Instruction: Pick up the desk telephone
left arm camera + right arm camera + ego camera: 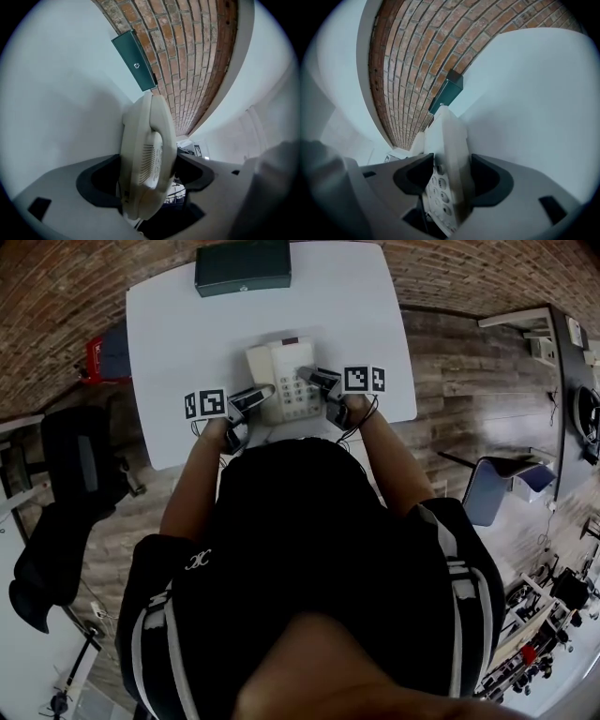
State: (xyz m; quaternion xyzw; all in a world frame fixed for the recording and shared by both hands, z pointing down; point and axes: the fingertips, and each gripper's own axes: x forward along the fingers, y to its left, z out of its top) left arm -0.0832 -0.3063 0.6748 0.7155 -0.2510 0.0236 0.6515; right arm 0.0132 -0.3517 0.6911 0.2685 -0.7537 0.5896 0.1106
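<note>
The cream desk telephone [286,381] rests flat on the white table [169,334], handset on the left, keypad on the right. My left gripper [255,395] reaches in at its left edge and my right gripper [319,379] at its right edge. In the left gripper view the handset side of the telephone [145,159] stands between the wide-spread jaws of the left gripper [147,176]. In the right gripper view the keypad edge of the telephone [450,154] sits between the jaws of the right gripper [452,176]. Both grippers look open around the phone, not clamped on it.
A dark green box [242,266] lies at the table's far edge, beyond the phone; it also shows as the green box [135,61] and the green box [447,91]. A brick wall runs behind the table. A black chair [75,474] stands left, a blue chair [497,488] right.
</note>
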